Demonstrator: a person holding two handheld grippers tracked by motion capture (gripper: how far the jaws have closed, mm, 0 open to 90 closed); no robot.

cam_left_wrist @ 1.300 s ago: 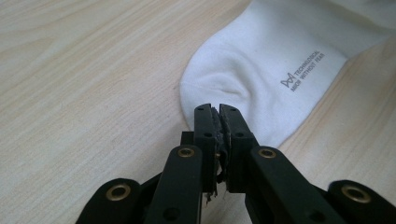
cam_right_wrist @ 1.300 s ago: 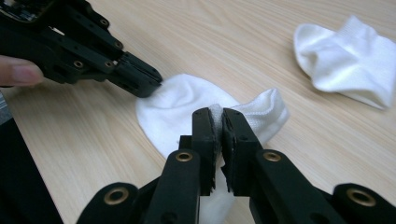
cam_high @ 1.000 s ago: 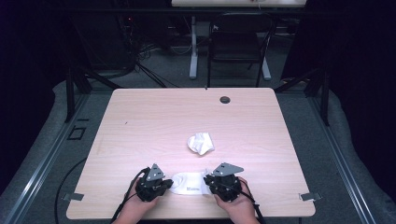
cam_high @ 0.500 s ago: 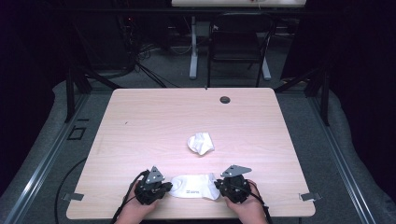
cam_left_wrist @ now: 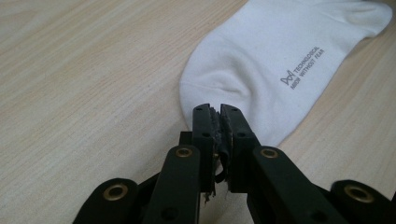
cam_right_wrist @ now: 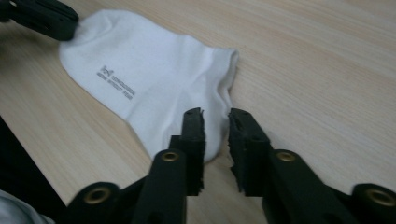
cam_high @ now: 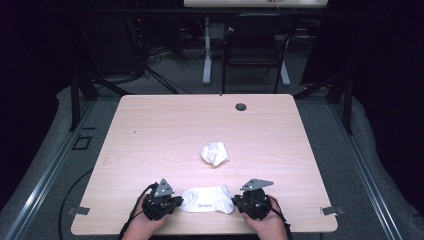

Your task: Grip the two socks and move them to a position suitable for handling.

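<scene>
A white sock (cam_high: 207, 199) with small grey lettering lies stretched flat near the table's front edge. My left gripper (cam_high: 176, 201) pinches its left end, the jaws pressed together over the sock's rim (cam_left_wrist: 220, 108). My right gripper (cam_high: 239, 203) is at the sock's other end. Its jaws have just been opening and now stand apart (cam_right_wrist: 216, 113), with the sock's edge (cam_right_wrist: 154, 79) lying under the tips, not pinched. The left gripper (cam_right_wrist: 46, 18) appears at the far end of the sock in the right gripper view. A second white sock (cam_high: 215, 153) lies crumpled at mid-table.
The wooden table (cam_high: 165, 130) has a dark round grommet (cam_high: 241, 106) near its far edge. A black chair (cam_high: 255, 50) and cables stand on the floor beyond. Both hands sit right at the table's near edge.
My right gripper slid to the right, drawing the sock out longer and flatter, then its jaws parted. The left gripper and the crumpled sock stayed put.
</scene>
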